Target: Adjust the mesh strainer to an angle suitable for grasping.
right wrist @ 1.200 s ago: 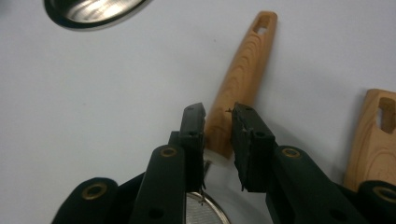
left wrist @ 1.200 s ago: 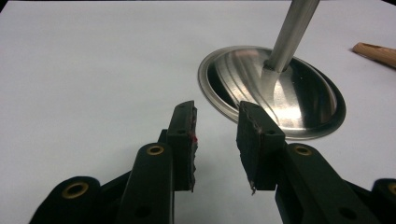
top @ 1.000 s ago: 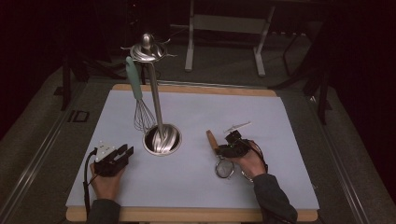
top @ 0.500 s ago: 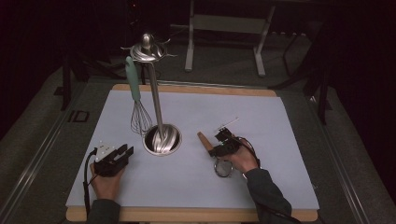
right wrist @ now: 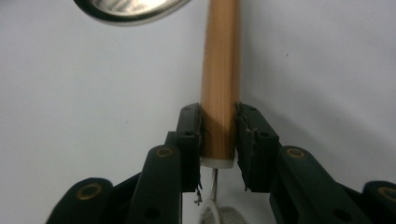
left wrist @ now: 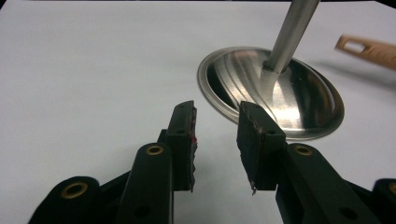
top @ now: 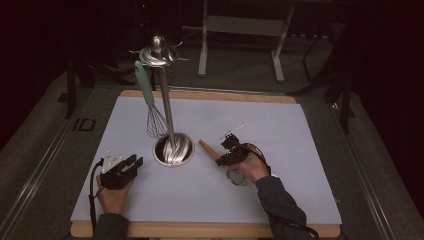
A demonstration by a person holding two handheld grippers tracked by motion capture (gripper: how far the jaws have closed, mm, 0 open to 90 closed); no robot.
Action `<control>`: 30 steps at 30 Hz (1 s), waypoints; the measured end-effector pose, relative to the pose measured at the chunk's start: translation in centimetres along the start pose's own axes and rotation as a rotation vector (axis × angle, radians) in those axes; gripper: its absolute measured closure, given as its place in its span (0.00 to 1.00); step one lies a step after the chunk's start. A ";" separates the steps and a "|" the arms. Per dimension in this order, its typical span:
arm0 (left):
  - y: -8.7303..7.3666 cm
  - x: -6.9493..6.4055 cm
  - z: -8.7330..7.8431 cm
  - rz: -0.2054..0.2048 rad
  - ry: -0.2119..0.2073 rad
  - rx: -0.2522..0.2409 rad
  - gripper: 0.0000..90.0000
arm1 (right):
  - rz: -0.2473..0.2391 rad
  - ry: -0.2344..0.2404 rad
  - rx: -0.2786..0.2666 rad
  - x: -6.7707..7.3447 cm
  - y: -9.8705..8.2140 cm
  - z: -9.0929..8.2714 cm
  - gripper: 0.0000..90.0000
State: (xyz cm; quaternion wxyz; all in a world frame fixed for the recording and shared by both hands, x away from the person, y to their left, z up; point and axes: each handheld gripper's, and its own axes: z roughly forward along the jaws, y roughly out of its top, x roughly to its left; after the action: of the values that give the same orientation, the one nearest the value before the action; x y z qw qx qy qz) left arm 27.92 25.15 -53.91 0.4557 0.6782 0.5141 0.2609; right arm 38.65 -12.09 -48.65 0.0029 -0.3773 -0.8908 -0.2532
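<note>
Near the front edge of the table (top: 300, 210), my left gripper (top: 131, 165) rests on the white mat (top: 300, 150) toward its front-left corner; its jaws stand well apart with nothing between them. Right of centre, my right gripper (top: 223, 156) has just been closing and its pads now press both sides of a wooden handle (right wrist: 219, 84), near the handle's end with the white collar. A wire runs from that collar to a mesh head, so the piece reads as a small strainer (top: 235, 176). The handle points toward the steel stand (top: 173, 149), whose round base sits mid-mat, just beyond the handle's tip. A whisk (top: 152, 107) with a pale green handle hangs from the stand's top.
</note>
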 end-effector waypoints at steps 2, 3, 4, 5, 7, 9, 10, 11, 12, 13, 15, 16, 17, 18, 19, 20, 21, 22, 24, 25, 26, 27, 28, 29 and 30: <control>0.0 0.0 0.0 0.000 0.001 0.000 0.75 | -0.006 0.006 -0.016 0.0 -0.1 -0.3 0.80; 0.0 0.0 0.0 0.001 0.001 0.000 0.75 | -0.010 0.009 -0.020 0.0 -0.1 -0.4 0.80; 0.0 0.0 0.0 0.000 0.001 0.000 0.75 | -0.008 0.013 -0.027 0.0 -0.1 -0.6 0.80; 0.0 0.0 0.0 0.000 0.001 -0.001 0.75 | -0.009 0.015 -0.030 -0.1 -0.2 -0.7 0.80; 0.0 0.0 0.0 0.000 0.002 -0.001 0.75 | -0.008 0.023 -0.047 -0.1 -0.2 -0.9 0.80; 0.0 0.0 0.0 0.000 0.002 -0.001 0.75 | -0.016 0.030 -0.057 -0.2 -0.2 -1.2 0.80; 0.0 0.0 0.0 0.000 0.002 -0.001 0.75 | -0.019 0.035 -0.061 -0.3 -0.2 -1.3 0.80; 0.0 0.0 0.0 -0.001 0.001 0.000 0.75 | -0.026 0.038 -0.061 -0.3 -0.2 -1.5 0.80; 0.0 0.0 0.0 -0.001 0.002 0.000 0.75 | -0.029 0.040 -0.064 -0.3 -0.2 -1.6 0.80; 0.0 0.0 0.0 -0.001 0.002 0.000 0.75 | -0.032 0.042 -0.068 -0.4 -0.1 -1.7 0.80; 0.0 0.0 0.0 0.000 0.001 0.000 0.75 | -0.036 0.044 -0.076 -0.4 -0.1 -2.0 0.80; 0.0 0.0 0.0 -0.001 0.002 0.000 0.75 | -0.037 0.046 -0.082 -0.4 0.0 -2.1 0.80; 0.0 0.0 0.0 -0.001 0.002 0.000 0.75 | -0.040 0.051 -0.088 -0.4 0.0 -2.2 0.80; 0.0 0.0 0.0 0.000 0.002 0.001 0.74 | -0.044 0.055 -0.097 -0.4 0.1 -2.3 0.80; 0.0 0.0 0.0 -0.001 0.002 0.001 0.74 | -0.044 0.054 -0.104 -0.4 0.1 -2.5 0.80; 0.0 0.0 0.0 -0.001 0.002 0.001 0.74 | -0.050 0.053 -0.115 -0.4 0.2 -2.7 0.80; 0.0 0.0 0.0 -0.001 0.002 0.001 0.74 | -0.052 0.056 -0.123 -0.4 0.3 -2.8 0.80; 0.0 0.0 0.0 -0.001 0.002 0.001 0.74 | -0.051 0.062 -0.128 -0.4 0.3 -3.0 0.80; 0.0 0.0 0.0 -0.002 0.001 0.001 0.74 | -0.057 0.063 -0.138 -0.4 0.5 -3.3 0.80; 0.0 0.0 0.0 -0.001 0.002 0.001 0.74 | -0.058 0.063 -0.139 -0.4 0.5 -3.4 0.80; 0.0 0.0 0.0 -0.002 0.001 0.002 0.74 | -0.062 0.062 -0.141 -0.4 0.6 -3.5 0.80; 0.0 0.0 0.0 -0.003 0.001 0.002 0.74 | -0.065 0.060 -0.143 -0.4 0.6 -3.6 0.80; 0.0 0.0 0.0 -0.003 0.001 0.002 0.74 | -0.071 0.059 -0.144 -0.4 0.7 -3.7 0.80; 0.0 0.0 0.0 -0.003 0.002 0.002 0.74 | -0.074 0.055 -0.146 -0.3 0.7 -3.8 0.80; 0.0 0.0 0.0 -0.002 0.002 0.001 0.74 | -0.074 0.055 -0.149 -0.3 0.8 -3.9 0.80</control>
State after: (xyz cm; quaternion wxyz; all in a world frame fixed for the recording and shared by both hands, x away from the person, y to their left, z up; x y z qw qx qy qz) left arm 27.94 25.15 -53.91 0.4553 0.6776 0.5154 0.2607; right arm 38.64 -13.59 -45.00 -0.0099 -0.3363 -0.8824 -0.3290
